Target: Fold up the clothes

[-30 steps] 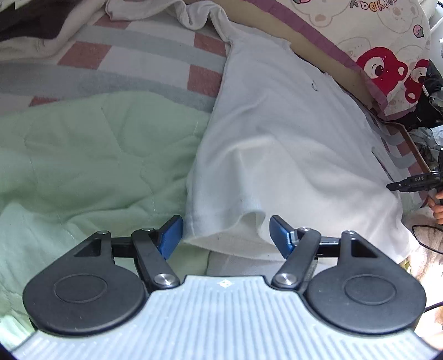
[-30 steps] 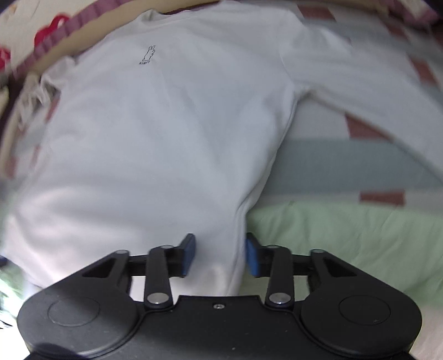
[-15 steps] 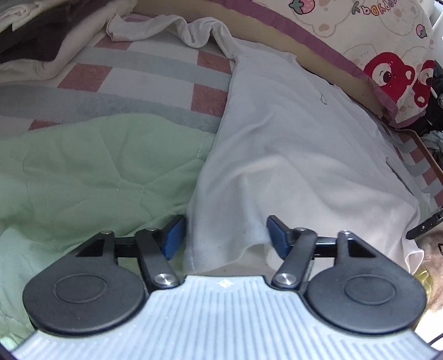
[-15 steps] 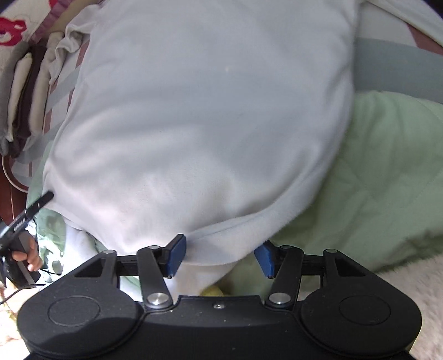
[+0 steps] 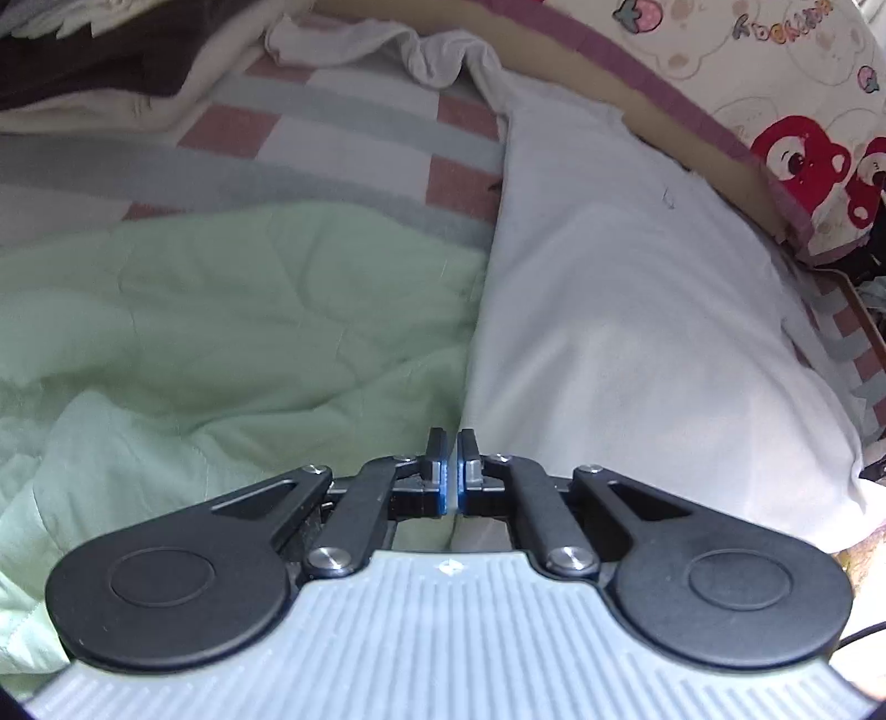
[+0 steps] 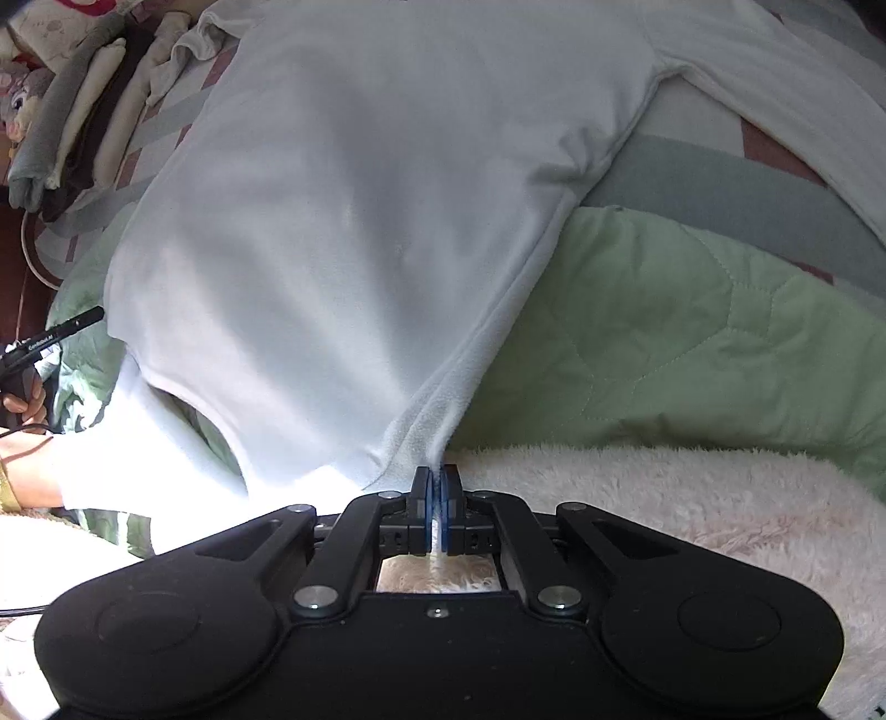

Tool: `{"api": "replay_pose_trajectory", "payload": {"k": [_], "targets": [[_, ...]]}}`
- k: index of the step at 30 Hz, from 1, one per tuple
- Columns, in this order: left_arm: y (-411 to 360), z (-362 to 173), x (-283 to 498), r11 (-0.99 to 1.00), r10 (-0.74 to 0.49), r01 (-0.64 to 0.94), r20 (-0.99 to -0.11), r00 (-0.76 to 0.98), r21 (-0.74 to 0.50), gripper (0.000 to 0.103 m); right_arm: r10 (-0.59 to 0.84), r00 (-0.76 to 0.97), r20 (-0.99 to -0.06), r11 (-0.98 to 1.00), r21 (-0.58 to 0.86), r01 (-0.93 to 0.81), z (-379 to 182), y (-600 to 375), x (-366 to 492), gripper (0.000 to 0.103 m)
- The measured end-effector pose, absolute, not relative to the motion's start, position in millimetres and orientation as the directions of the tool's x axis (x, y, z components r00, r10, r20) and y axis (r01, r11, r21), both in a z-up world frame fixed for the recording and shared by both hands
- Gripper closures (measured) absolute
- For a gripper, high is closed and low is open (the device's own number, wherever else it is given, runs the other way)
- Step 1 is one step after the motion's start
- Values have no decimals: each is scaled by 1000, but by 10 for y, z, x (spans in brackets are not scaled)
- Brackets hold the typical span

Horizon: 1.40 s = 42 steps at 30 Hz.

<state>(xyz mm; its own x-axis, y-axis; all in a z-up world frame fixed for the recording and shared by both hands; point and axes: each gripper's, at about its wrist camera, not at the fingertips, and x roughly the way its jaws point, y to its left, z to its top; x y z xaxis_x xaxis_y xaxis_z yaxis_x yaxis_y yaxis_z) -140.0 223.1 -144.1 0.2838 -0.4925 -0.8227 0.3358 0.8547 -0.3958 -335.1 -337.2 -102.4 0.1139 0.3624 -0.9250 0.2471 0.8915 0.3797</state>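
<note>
A white long-sleeved shirt (image 5: 626, 310) lies spread on a bed, its hem toward me. In the left wrist view my left gripper (image 5: 452, 443) is shut on the shirt's hem corner at its left edge. In the right wrist view the shirt (image 6: 387, 221) stretches away from my right gripper (image 6: 437, 476), which is shut on the other hem corner. One sleeve (image 6: 786, 105) runs off to the upper right; the other sleeve (image 5: 382, 50) lies bunched at the top.
A green quilt (image 5: 232, 310) and a striped checked sheet (image 5: 310, 138) lie under the shirt. A cartoon-print pillow (image 5: 775, 83) is at the back right. Folded clothes (image 6: 83, 116) are stacked at the left. A fluffy white blanket (image 6: 692, 515) lies near my right gripper.
Both grippers were open around the shirt's hem and have shut on its two corners. The hem is now pulled taut toward me.
</note>
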Motion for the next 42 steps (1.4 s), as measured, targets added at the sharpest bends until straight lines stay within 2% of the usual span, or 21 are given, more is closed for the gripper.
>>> {"api": "replay_pose_trajectory", "payload": {"k": [2,4,5,6,8,11,12,16,17,18,19,20,21,22,24,27,29,32,34,40,42], "targets": [[2268,-1451,-1415,838,-531,307,-803,270,-451,94,302,109,-947,921,319,221,-946,-3304,-3277,95],[2276,-1409,-1436,825,-559,293,-777,290,-484,80,209,99,-973,964,222,145,-854,-3203,-3230,86],[2265,-1428,-1418,823,-562,285,-774,292,-491,63,166,109,-980,978,177,107,-798,-3153,-3201,76],[2248,-1460,-1392,824,-562,275,-775,289,-495,52,145,125,-982,984,156,86,-747,-3125,-3175,68],[2216,-1525,-1338,824,-563,257,-776,285,-504,52,198,147,-969,970,215,117,-698,-3151,-3126,62],[2168,-1622,-1257,825,-564,229,-777,278,-517,49,348,159,-924,886,380,266,-789,-3240,-3136,55],[2152,-1654,-1230,825,-565,220,-778,276,-521,48,371,157,-915,863,402,304,-840,-3240,-3159,49],[2100,-1715,-1143,826,-563,197,-781,270,-527,47,397,117,-910,848,413,333,-1061,-3133,-3235,40],[2102,-1656,-1145,829,-558,209,-784,271,-518,52,398,109,-911,850,411,330,-1108,-3081,-3240,38],[2103,-1596,-1147,832,-554,220,-787,272,-509,78,399,101,-912,852,409,326,-1154,-3027,-3245,38],[2105,-1537,-1148,834,-549,232,-789,274,-500,93,399,93,-912,854,407,323,-1200,-2973,-3249,38],[2106,-1477,-1150,837,-545,243,-792,275,-491,96,417,108,-903,849,429,310,-1226,-2966,-3268,46],[2108,-1418,-1151,839,-540,255,-795,277,-482,98,436,124,-891,841,453,295,-1250,-2963,-3289,88],[2109,-1359,-1153,840,-536,266,-797,279,-472,99,485,141,-863,818,505,276,-1217,-2960,-3293,93],[2112,-1240,-1156,844,-527,288,-802,282,-453,99,558,185,-809,775,588,233,-997,-2992,-3327,93],[2117,-1061,-1160,847,-513,321,-809,288,-423,99,584,199,-787,754,616,226,-667,-3134,-3462,95],[2115,-1023,-1142,867,-460,344,-843,278,-359,100,552,168,-817,781,577,237,-629,-3179,-3556,95],[2118,-1200,-1115,878,-439,317,-868,232,-359,100,526,106,-844,809,535,244,-924,-2988,-3624,96],[2056,-1316,-1130,891,-393,333,-891,227,-308,100,533,75,-843,809,534,246,-1095,-2820,-3636,96],[2006,-1317,-1176,887,-338,399,-916,214,-234,98,410,-24,-912,912,409,35,-954,-2373,-3634,95],[1999,-1248,-1165,883,-328,419,-917,225,-213,95,348,-47,-936,935,350,-58,-849,-2240,-3624,89]]}}
